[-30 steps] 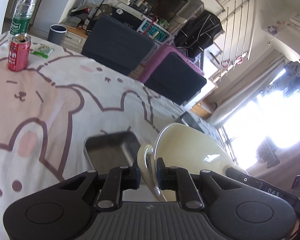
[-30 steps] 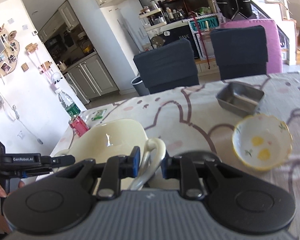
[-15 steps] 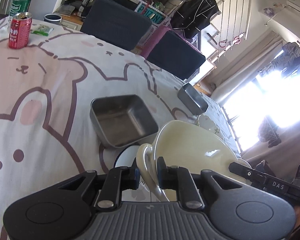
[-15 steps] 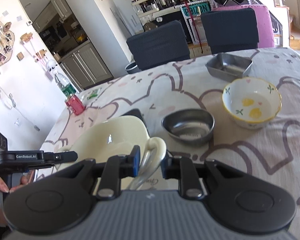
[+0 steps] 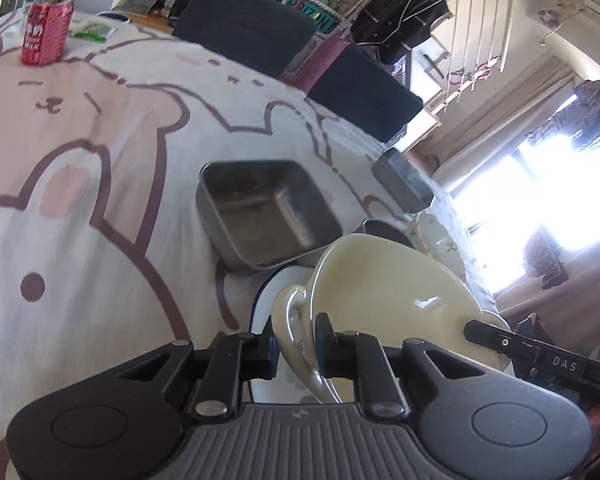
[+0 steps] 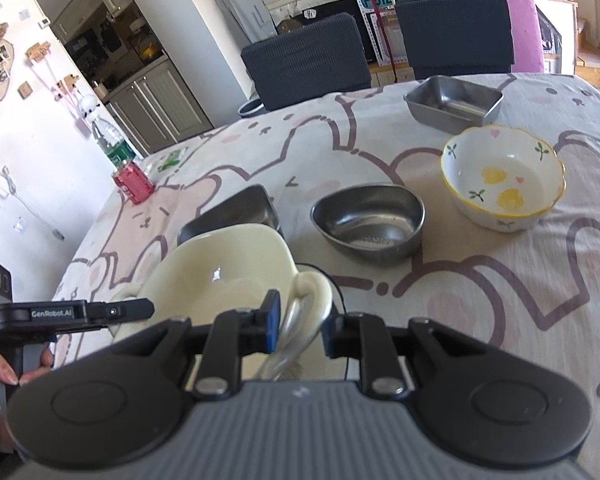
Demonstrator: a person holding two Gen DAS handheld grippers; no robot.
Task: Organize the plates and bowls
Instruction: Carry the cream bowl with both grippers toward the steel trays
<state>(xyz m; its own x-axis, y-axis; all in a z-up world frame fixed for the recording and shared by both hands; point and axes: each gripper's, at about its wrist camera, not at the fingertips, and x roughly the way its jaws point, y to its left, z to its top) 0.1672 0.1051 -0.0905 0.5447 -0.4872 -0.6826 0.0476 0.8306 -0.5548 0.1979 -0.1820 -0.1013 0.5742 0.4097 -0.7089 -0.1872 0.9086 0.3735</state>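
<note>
Left gripper (image 5: 294, 350) narrow, pads clamped on one loop handle of the cream bowl (image 5: 388, 288); right gripper (image 6: 300, 330) likewise pinched on the opposite handle. Bowl tilted between both, just above a white plate (image 5: 276, 292) on the bear-print tablecloth (image 5: 100, 200). Beyond: square steel tray (image 5: 264, 208), oval steel bowl (image 6: 370, 222), flowered bowl (image 6: 502, 182), second tray (image 6: 454, 102). Far off, red can (image 5: 48, 28).
</note>
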